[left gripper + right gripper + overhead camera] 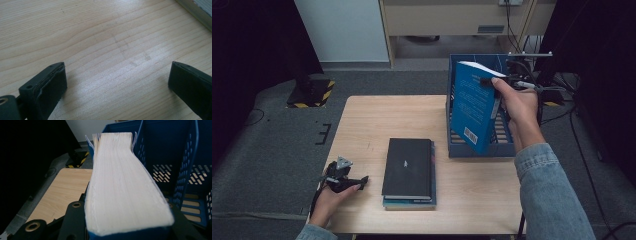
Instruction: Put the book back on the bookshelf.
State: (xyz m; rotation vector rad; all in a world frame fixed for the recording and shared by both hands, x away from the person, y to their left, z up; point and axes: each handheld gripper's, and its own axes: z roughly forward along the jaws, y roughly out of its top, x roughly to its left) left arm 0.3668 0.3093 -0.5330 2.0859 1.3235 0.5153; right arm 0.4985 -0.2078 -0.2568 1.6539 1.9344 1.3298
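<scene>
I see blue jean sleeves (542, 190) on both arms. My left gripper (362, 181) is black, with a grey three-cornered plate (343, 163) on top.

Worktop (362, 125): stack of books (409, 170) lies near the front edge, centre. File rack (462, 145) stands at the right rear, behind and right of the stack. Held book (472, 107) is upright, tilted, above the rack's near-left part, in the right tongs (501, 82). Left tongs (357, 182) rest at the front left, just left of the stack.

A lab (black curtains (247, 60), hazard-taped stand base (312, 93), floor cables (584, 150)).
</scene>
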